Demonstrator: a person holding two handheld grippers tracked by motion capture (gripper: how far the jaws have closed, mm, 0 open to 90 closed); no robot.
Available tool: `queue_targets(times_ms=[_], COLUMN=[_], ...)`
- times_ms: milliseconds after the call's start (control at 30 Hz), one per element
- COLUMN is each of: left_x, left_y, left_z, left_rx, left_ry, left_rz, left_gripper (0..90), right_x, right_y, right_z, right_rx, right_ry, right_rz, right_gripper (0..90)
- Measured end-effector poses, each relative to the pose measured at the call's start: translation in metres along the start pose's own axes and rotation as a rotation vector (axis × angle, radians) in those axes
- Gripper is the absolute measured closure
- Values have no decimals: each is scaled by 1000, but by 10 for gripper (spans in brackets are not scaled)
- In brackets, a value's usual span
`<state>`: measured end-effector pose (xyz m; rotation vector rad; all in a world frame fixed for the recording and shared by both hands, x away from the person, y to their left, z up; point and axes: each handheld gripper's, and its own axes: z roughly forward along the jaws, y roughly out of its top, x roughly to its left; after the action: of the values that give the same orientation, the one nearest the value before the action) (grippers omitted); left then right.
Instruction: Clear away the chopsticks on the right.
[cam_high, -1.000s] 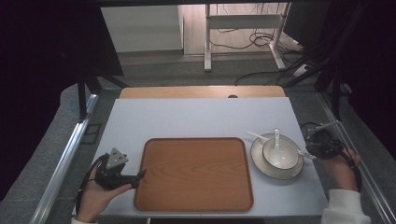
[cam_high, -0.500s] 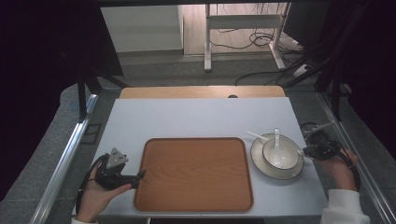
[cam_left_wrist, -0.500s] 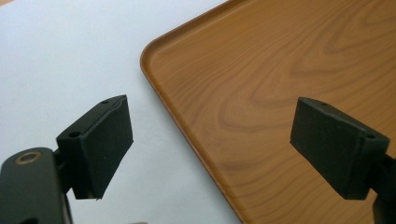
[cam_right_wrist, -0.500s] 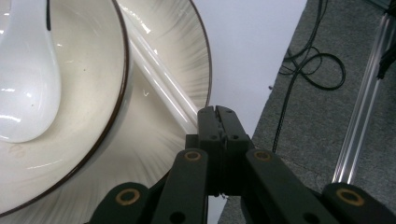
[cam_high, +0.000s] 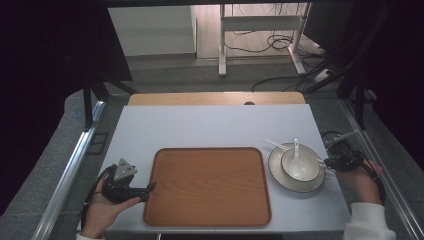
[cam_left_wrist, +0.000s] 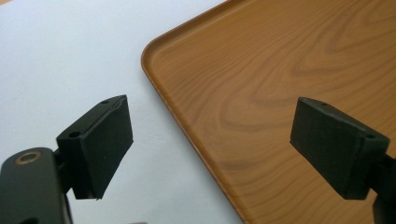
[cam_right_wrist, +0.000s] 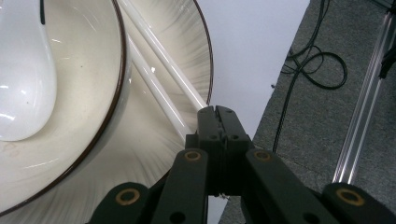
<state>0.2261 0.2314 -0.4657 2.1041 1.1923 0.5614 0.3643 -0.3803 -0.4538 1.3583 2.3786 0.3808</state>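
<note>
A wooden tray (cam_high: 207, 185) lies in the middle of the white table. To its right a cream plate (cam_high: 311, 183) carries a bowl (cam_high: 289, 169) with a white spoon (cam_high: 296, 152) in it, and white chopsticks (cam_high: 274, 144) lie across the plate behind the bowl. My right gripper (cam_high: 327, 162) is at the plate's right rim, shut; in the right gripper view its tips (cam_right_wrist: 217, 112) touch the near ends of the chopsticks (cam_right_wrist: 159, 51) over the plate (cam_right_wrist: 154, 140), beside the bowl (cam_right_wrist: 79, 70) and spoon (cam_right_wrist: 18, 70). My left gripper (cam_high: 150, 189) stands open, straddling the tray's left rim (cam_left_wrist: 187, 121).
The table's right edge (cam_high: 330, 150) runs just under my right hand, with cables (cam_right_wrist: 322, 70) and a metal rail (cam_high: 390, 175) on the floor beyond. A wooden strip (cam_high: 215, 98) borders the table's far side. A metal rail (cam_high: 70, 170) runs along the left.
My right gripper has moved left toward the plate and now touches the chopsticks' ends. The left gripper has stayed at the tray's left rim.
</note>
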Motion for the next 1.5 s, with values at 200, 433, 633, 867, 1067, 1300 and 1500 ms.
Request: queue_targets(times_ms=[200,433,633,867,1067,1300,1500], left_x=[0,0,0,0,-1,-3,0], left_y=[0,-1,-1,0,0,-3,-5], left_z=[1,1,1,2,3,4,2], left_rx=[1,5,4,1,6,13,10], left_ry=[-1,-1,-10,-13,-14,-12,-10], left_rz=[0,-1,-11,-11,-9,-12,-21], left_gripper=[127,127,128,128,129,129,130], right_x=[0,-1,-6,-17,-30,-27,-22], right_y=[0,-1,0,3,8,14,15], right_z=[1,-8,-25,-26,-18,-3,4], right_rx=[2,-16,-58,-4,65,86,109], right_ry=[4,-2,8,-26,-16,33,46], right_rz=[-1,0,-6,-96,-152,-226,-262], right_gripper=[897,897,835,535,521,543,588])
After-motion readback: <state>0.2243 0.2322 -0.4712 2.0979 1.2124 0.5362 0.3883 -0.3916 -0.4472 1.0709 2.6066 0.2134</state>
